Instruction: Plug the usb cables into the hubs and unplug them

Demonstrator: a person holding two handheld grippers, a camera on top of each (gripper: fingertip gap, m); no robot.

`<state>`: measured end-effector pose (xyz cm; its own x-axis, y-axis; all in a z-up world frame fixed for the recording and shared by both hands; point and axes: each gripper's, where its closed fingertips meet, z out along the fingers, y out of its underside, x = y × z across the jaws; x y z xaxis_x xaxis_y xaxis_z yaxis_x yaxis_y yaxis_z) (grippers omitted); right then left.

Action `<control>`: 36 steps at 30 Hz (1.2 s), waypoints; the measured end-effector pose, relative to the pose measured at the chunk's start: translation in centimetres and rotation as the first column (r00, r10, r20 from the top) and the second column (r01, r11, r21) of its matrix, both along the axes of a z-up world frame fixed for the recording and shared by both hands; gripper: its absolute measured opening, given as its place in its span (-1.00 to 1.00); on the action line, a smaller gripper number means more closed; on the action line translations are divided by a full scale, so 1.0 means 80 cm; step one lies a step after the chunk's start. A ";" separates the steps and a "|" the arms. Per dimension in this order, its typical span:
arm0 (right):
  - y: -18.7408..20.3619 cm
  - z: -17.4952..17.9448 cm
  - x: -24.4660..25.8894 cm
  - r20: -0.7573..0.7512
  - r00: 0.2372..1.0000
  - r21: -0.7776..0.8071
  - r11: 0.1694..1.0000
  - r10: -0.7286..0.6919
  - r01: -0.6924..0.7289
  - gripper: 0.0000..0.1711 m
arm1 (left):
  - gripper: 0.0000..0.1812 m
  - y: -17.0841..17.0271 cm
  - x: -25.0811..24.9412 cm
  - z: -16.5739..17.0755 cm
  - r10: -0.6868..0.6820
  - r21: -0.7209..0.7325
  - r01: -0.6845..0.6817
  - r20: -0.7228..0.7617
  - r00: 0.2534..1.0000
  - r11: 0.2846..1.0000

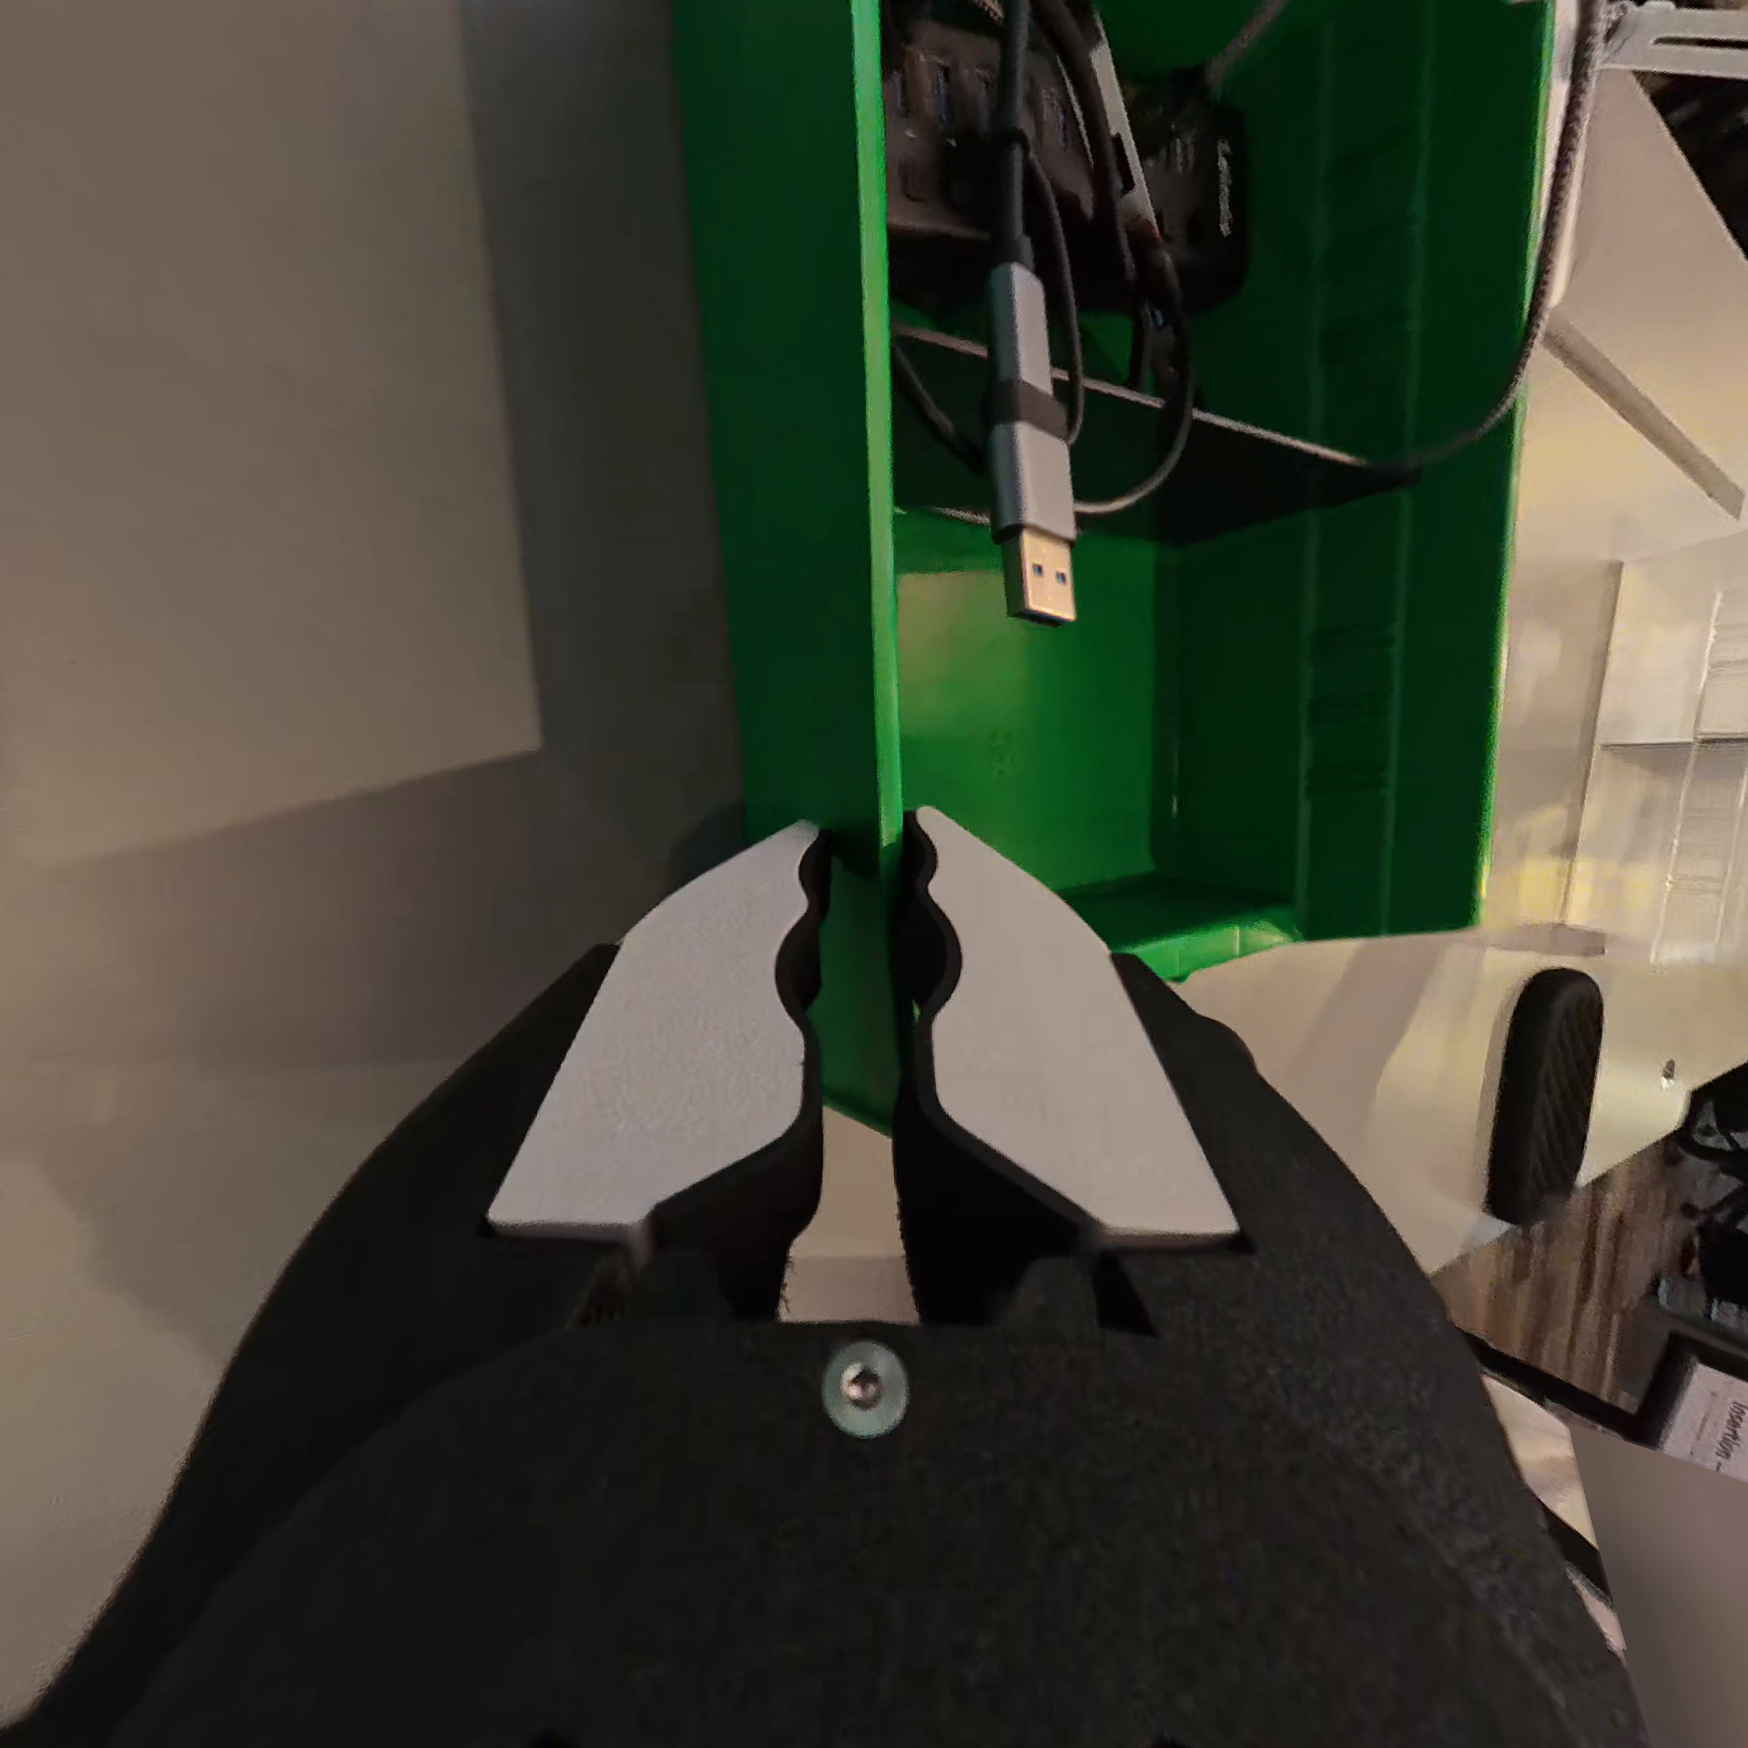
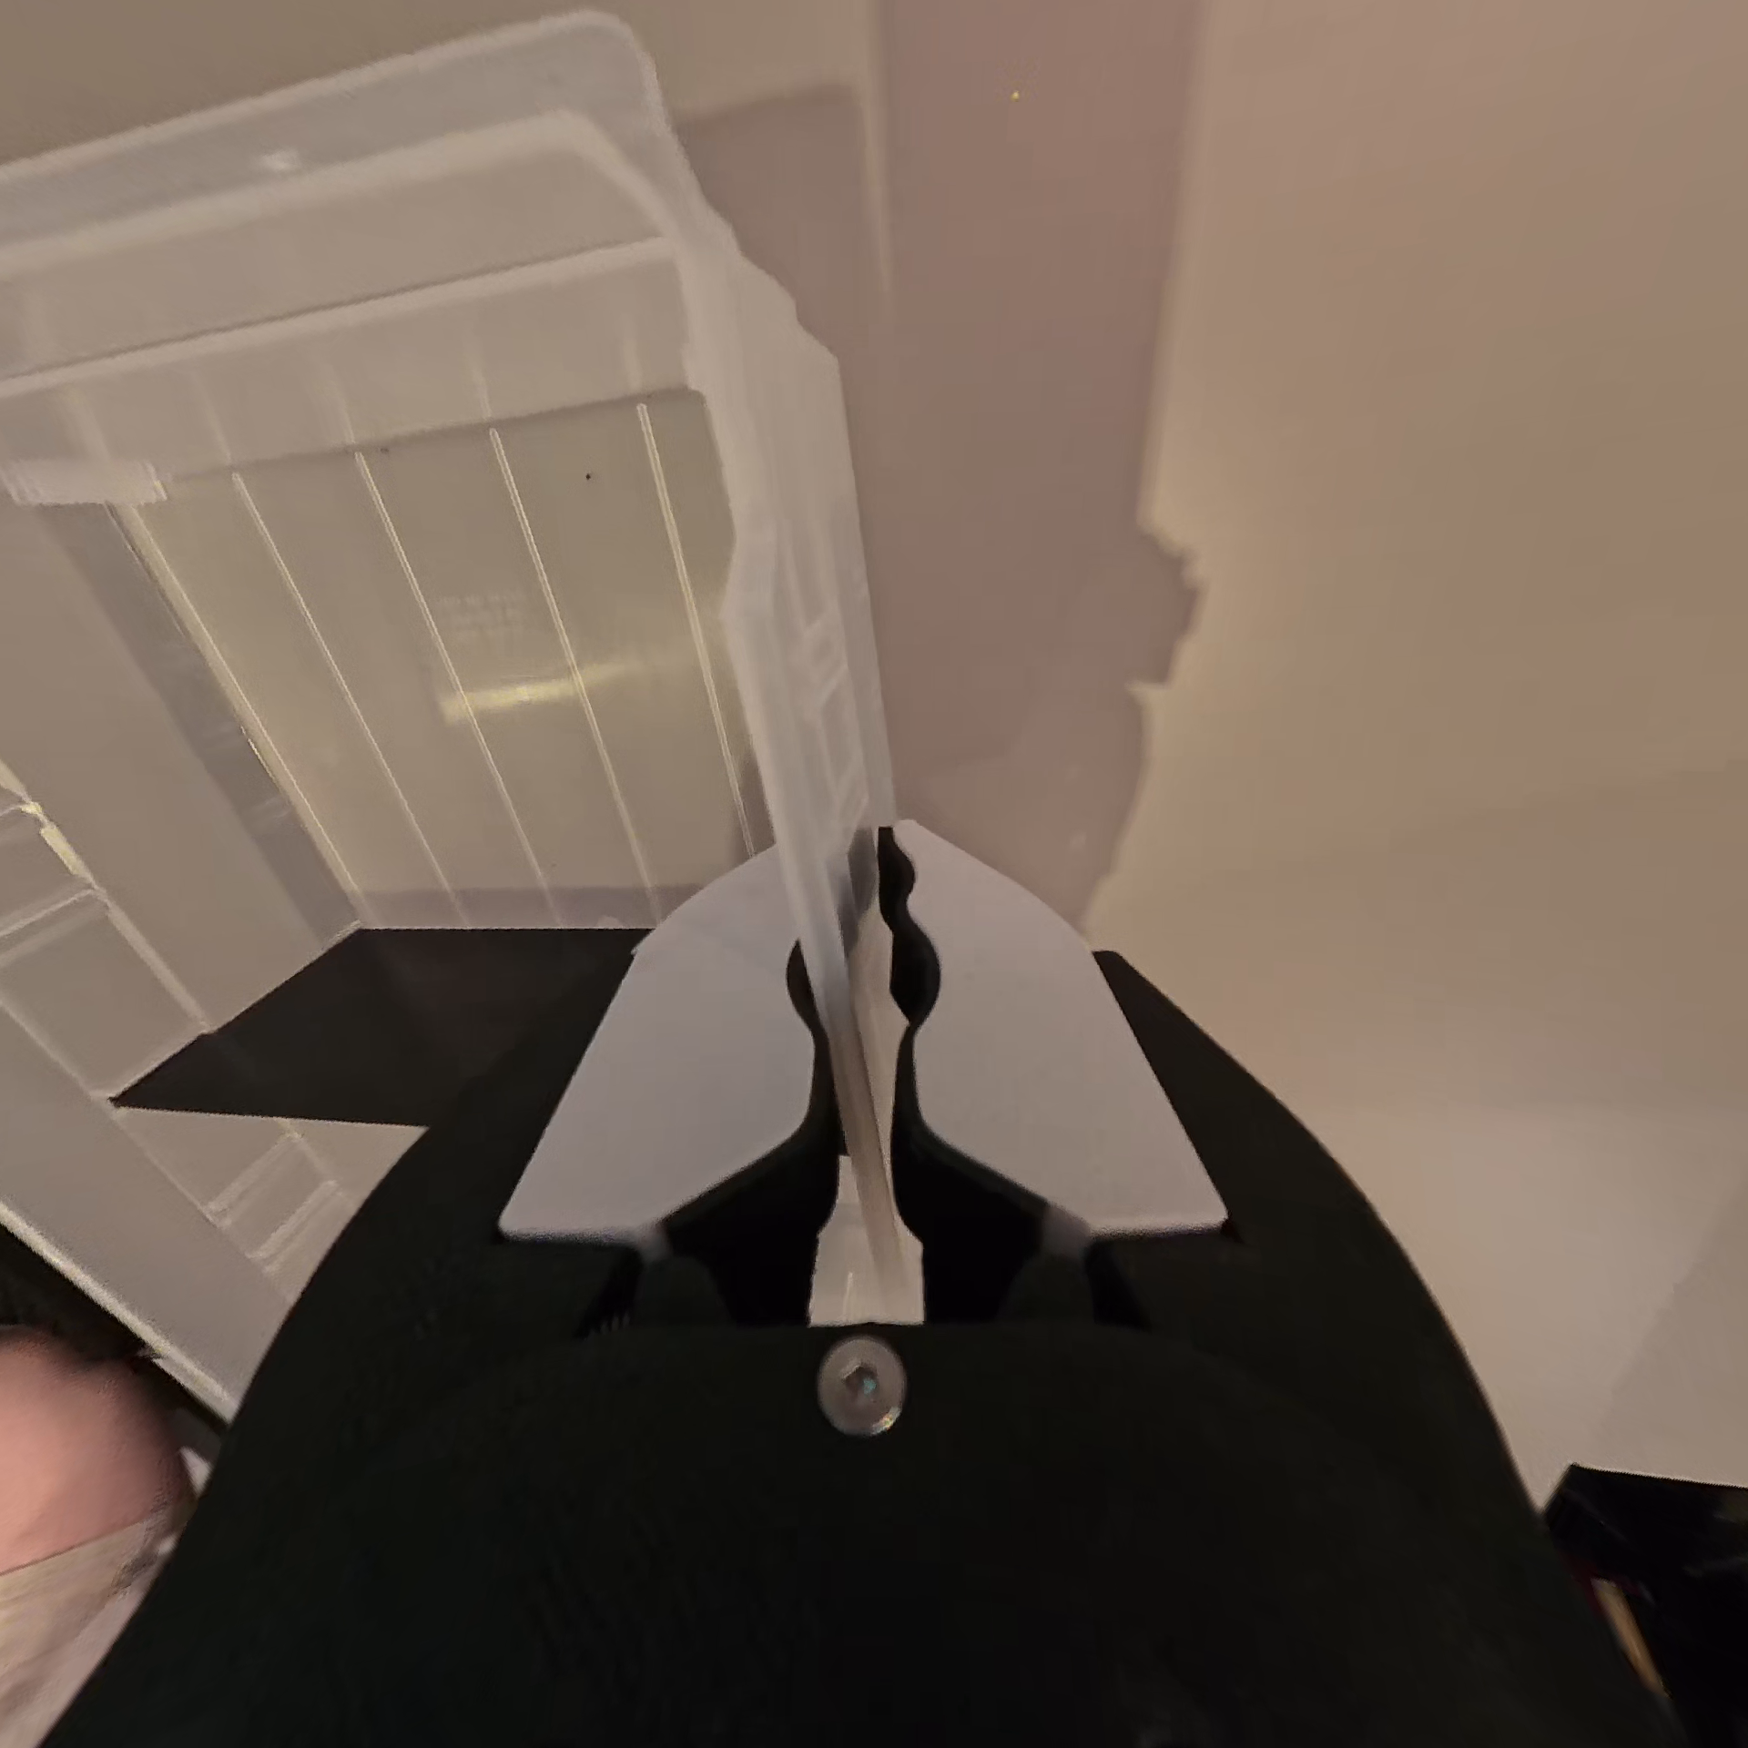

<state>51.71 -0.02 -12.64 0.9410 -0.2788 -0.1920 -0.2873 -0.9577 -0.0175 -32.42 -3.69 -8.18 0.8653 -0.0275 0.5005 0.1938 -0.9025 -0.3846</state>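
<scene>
In the left wrist view my left gripper (image 1: 868, 832) is shut on the rim wall of a green plastic bin (image 1: 785, 568), which is tipped on its side. Inside the bin lie dark USB hubs (image 1: 955, 142) and tangled black cables (image 1: 1144, 397). A grey USB-A plug (image 1: 1036, 511) on an adapter hangs loose in the bin, its metal tip free, beyond and right of my fingertips. In the right wrist view my right gripper (image 2: 865, 851) is shut on the edge of a clear plastic bin (image 2: 426, 615), which looks empty.
A white table surface (image 1: 236, 473) lies left of the green bin. The other gripper's ribbed black pad (image 1: 1542, 1097) shows at the right of the left wrist view. A black mat (image 2: 378, 1003) lies under the clear bin. A hand (image 2: 66, 1476) shows at lower left. There is about 85 cm between the tips of the two grippers.
</scene>
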 end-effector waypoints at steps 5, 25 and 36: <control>-0.011 0.000 -0.003 0.085 0.980 -0.056 0.983 0.179 -0.174 -0.92 | -0.91 -0.001 -0.024 0.000 0.022 0.031 -0.019 -0.087 0.996 0.999; -0.011 -0.001 -0.007 0.126 0.905 0.025 0.910 0.407 -0.413 -0.88 | -0.92 -0.011 -0.014 -0.003 -0.248 0.030 0.281 -0.382 0.890 0.959; -0.014 -0.001 -0.010 0.147 0.882 0.023 0.890 0.448 -0.456 -0.86 | -0.91 -0.013 -0.009 -0.003 -0.265 0.059 0.303 -0.348 0.899 0.951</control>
<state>50.94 -1.16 -12.70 0.9799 0.1905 -0.0583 0.1856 -0.9792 -0.0815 -33.17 -4.70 -8.43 0.9277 -0.3347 0.1653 -0.2205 -0.8487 -0.4807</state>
